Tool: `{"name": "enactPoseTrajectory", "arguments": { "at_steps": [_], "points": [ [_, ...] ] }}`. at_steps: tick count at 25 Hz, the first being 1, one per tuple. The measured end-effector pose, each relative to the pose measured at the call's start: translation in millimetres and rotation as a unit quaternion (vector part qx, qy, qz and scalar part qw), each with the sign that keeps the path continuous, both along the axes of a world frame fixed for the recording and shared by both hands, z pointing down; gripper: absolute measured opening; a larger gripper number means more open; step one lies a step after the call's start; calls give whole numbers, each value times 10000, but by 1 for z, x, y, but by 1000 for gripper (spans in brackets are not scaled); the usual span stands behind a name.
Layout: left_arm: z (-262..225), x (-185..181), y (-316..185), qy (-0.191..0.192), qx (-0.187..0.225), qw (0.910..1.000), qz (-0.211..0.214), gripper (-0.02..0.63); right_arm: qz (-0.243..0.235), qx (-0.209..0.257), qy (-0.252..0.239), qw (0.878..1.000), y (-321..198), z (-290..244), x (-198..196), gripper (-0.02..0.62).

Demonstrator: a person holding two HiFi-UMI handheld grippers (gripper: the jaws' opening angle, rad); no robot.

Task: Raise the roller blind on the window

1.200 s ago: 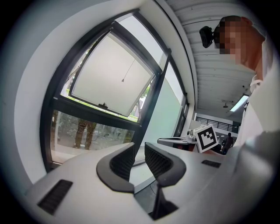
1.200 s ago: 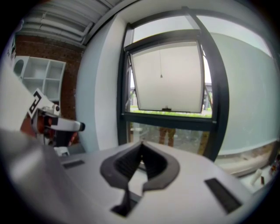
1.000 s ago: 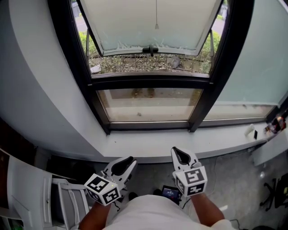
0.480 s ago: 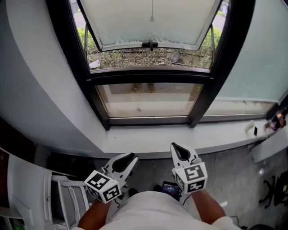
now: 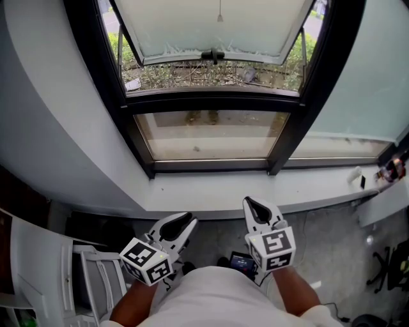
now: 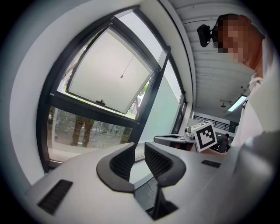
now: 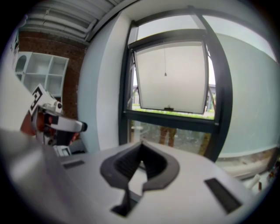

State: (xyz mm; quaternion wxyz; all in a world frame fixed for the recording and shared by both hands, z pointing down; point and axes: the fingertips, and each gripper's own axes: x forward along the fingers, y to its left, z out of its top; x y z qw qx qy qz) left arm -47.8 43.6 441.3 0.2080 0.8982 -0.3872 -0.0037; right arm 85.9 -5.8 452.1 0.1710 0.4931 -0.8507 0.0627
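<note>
A black-framed window (image 5: 214,105) fills the upper head view, its top sash (image 5: 211,29) tilted outward with a white panel. A thin pull cord with a small end piece (image 5: 220,18) hangs in front of that panel, and it also shows in the left gripper view (image 6: 121,77) and the right gripper view (image 7: 165,74). Both grippers are low, close to the body and well short of the sill. My left gripper (image 5: 186,221) (image 6: 139,146) is open with nothing between its jaws. My right gripper (image 5: 248,202) (image 7: 141,144) is shut and empty.
A white sill (image 5: 211,195) runs under the window, with small items at its right end (image 5: 358,182). A frosted pane (image 5: 358,83) is to the right. A white chair (image 5: 96,274) stands at lower left, a dark device (image 5: 243,262) lies on the floor, and white shelves (image 7: 39,72) stand left.
The window has slid slightly up in the head view. Both grippers stay low near the body, shifted only slightly, and their jaws stand as before.
</note>
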Motion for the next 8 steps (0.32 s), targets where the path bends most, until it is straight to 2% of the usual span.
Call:
{"name": "enactPoseTrajectory", "arguments": {
  "at_steps": [8],
  "points": [
    [2, 4, -7, 20, 23, 10000, 52, 87, 40, 81, -8, 10000, -10, -2, 4, 23]
  ]
}}
